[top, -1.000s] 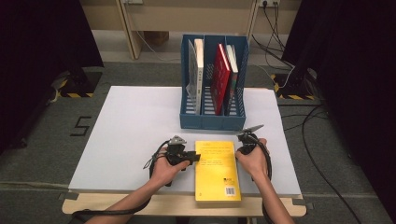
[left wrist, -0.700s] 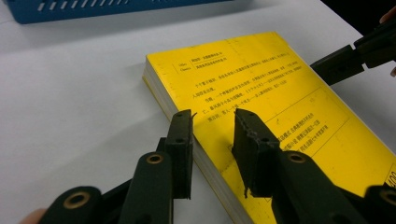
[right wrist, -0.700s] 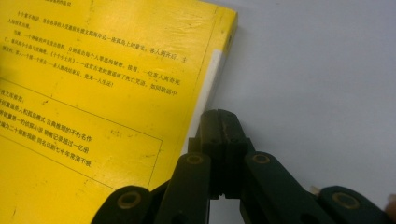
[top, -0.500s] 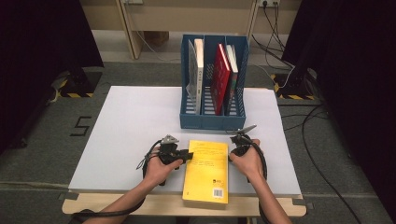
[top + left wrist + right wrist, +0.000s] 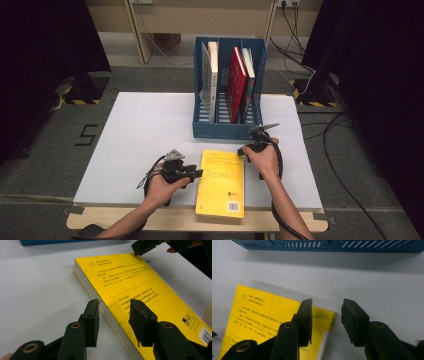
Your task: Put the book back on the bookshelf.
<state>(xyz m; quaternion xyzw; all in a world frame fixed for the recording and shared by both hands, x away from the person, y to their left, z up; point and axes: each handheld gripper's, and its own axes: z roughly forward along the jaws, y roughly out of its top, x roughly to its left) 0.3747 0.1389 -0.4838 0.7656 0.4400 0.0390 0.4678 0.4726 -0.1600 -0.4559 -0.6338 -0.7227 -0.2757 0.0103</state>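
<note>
Status: the yellow paperback book (image 5: pixel 221 183) lies flat, back cover up, at the lower centre of the high view, on the white table top (image 5: pixel 140 140). Its near end overhangs the table's front edge. The book is not yet in the blue file rack (image 5: pixel 229 129), which stands at the upper centre of the frame, just beyond the book's far edge.

Left gripper (image 5: pixel 192 173): positioned at the left long edge of the book, lower left of centre. Its jaws have just been opening. In the left gripper view, the gripper (image 5: pixel 113 315) straddles the page edge, one jaw beside the book and one above the cover, with visible gaps. It is released and holds nothing.

Rack contents: a grey and white book (image 5: pixel 210 80) occupies the left compartments and a red book (image 5: pixel 235 82) stands further right. An open slot remains between them.

Right gripper (image 5: pixel 246 150): positioned at the book's far right corner. Its jaws have just been opening. In the right gripper view, the gripper (image 5: pixel 326 315) stands spread over that corner without pressing it. It is released.

Remaining work, as judged: regrasp the book, raise it upright, and insert it into a free rack compartment. The main part of the job is outstanding.
</note>
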